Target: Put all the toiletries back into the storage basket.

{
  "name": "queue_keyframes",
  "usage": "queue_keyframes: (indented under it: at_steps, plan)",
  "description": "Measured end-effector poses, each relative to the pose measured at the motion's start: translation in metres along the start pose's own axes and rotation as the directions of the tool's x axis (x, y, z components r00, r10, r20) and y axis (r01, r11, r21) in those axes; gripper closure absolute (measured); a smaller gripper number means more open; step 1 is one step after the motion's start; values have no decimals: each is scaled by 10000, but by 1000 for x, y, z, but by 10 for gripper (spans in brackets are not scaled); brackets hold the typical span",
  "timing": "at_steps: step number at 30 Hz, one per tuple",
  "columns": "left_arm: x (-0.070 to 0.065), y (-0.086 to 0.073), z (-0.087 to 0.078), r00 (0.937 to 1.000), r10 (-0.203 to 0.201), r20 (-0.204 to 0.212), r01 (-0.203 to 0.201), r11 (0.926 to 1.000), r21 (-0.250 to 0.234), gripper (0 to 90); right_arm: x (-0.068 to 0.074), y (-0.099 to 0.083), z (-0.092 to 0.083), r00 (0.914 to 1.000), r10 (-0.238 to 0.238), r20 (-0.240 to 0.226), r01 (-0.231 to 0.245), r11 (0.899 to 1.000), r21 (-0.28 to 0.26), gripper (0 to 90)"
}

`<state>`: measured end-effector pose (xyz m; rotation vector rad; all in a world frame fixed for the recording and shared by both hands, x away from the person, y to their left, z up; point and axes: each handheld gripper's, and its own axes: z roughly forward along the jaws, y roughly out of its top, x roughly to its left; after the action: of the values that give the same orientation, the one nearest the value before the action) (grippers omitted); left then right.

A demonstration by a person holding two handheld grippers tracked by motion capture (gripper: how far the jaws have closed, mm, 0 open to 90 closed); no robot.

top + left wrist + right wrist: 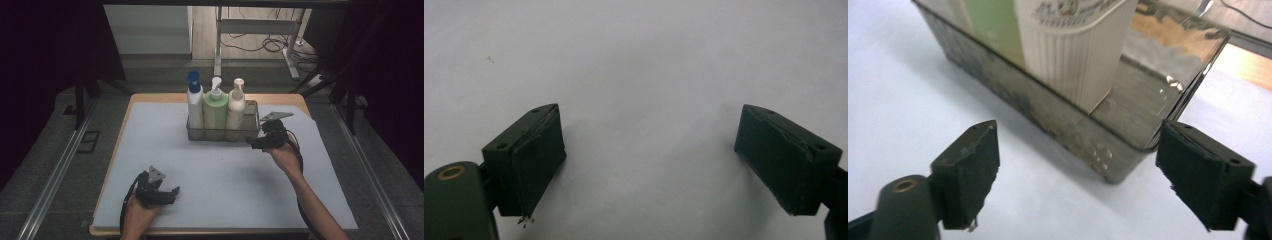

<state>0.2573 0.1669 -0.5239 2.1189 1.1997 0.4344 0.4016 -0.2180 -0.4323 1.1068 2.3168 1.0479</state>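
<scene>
Your right gripper (261, 141) hangs with jaws spread and nothing between them, just beside the tray's (222, 135) right front corner. The cream bottle (236, 106) stands upright at the tray's right end. Your left gripper (167, 194) rests agape over the mat (210, 175).

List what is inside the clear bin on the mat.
The clear bin holds three upright pump bottles in a row: a blue-capped white bottle, a green bottle and a cream bottle. The right end is bare. The smudged front wall blurs their bases.
</scene>
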Motion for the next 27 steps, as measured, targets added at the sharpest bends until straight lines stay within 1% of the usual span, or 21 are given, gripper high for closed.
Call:
queue_keyframes:
  at_steps: [6,10,15,19,21,27]
  plan:
    - [0,0,0,10000,-3,-1,3,10000,-4,122,3,-6,-7,9996,-227,-173,226,9997,-91,132]
    - [0,0,0,10000,-3,-1,3,10000,-3,122,6,-10,-14,9985,-495,-234,493,9987,-86,124]
    - [0,0,0,10000,-3,-2,3,10000,-5,122,12,-14,-21,9936,-1127,-23,1127,9936,99,84]
    - [0,0,0,10000,-6,-3,6,10000,-2,122,14,-19,-27,9898,-1419,124,1416,9897,217,41]
    - [0,0,0,10000,-6,-3,6,10000,-2,122,15,-23,-29,9916,-1291,74,1291,9916,81,5]
    - [0,0,0,10000,-7,-6,7,10000,-1,122,16,-34,-40,9927,-1203,-79,1203,9927,40,0]
